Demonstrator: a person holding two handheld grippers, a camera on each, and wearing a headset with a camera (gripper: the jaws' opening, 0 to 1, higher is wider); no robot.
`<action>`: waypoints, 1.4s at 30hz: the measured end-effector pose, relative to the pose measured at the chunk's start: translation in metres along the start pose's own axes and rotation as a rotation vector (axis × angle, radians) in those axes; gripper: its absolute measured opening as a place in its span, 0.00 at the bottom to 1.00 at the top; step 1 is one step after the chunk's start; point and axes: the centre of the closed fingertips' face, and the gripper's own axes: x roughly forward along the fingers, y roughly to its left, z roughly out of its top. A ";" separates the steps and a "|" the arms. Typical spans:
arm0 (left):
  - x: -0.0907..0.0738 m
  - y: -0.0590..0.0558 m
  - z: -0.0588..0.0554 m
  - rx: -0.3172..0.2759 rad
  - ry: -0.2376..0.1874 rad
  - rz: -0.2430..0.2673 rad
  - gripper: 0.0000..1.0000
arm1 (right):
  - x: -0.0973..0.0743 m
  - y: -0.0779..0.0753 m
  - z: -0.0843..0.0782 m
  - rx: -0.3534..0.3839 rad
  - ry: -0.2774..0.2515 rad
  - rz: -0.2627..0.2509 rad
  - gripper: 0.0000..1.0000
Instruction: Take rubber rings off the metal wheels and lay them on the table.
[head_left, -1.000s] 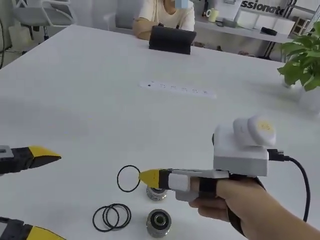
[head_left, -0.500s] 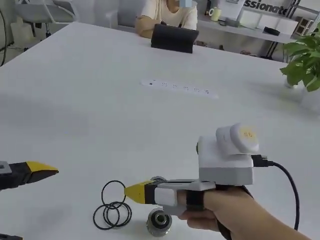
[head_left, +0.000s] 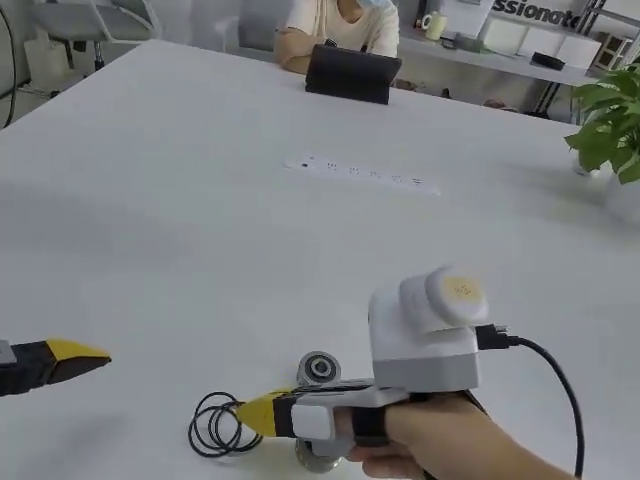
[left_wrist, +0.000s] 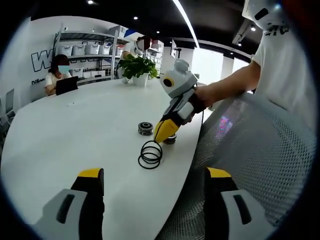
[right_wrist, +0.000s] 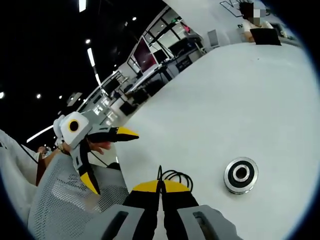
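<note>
My right gripper (head_left: 250, 413) is shut on a thin black rubber ring, which it holds over a small pile of black rubber rings (head_left: 212, 428) on the white table (head_left: 200, 200). In the right gripper view the closed yellow tips (right_wrist: 160, 186) pinch the ring just before the pile (right_wrist: 176, 176). A bare metal wheel (head_left: 318, 368) lies just behind the gripper, and a second wheel (head_left: 312, 460) is partly hidden under it. My left gripper (left_wrist: 154, 174) is open and empty, left of the pile (left_wrist: 151, 154); its upper finger (head_left: 70, 353) shows at the head view's left edge.
A white power strip (head_left: 360, 173) lies mid-table. A person sits at the far end behind a dark laptop (head_left: 350, 76). A potted plant (head_left: 610, 120) stands at the right. A mesh chair (left_wrist: 240, 165) is close to the table's near edge.
My right gripper has carried its ring left and toward me, from over the wheel down to the ring pile. The far wheel is now uncovered. The left gripper stays open.
</note>
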 end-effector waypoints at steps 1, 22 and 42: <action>0.000 0.000 -0.001 0.000 0.002 -0.001 0.80 | 0.000 -0.001 -0.001 0.004 0.004 -0.001 0.00; 0.005 -0.007 -0.010 -0.002 0.038 -0.021 0.79 | 0.002 -0.016 -0.009 -0.142 0.058 -0.114 0.05; 0.005 -0.007 -0.010 -0.004 0.038 -0.022 0.79 | -0.011 -0.022 0.004 -0.248 0.044 -0.160 0.06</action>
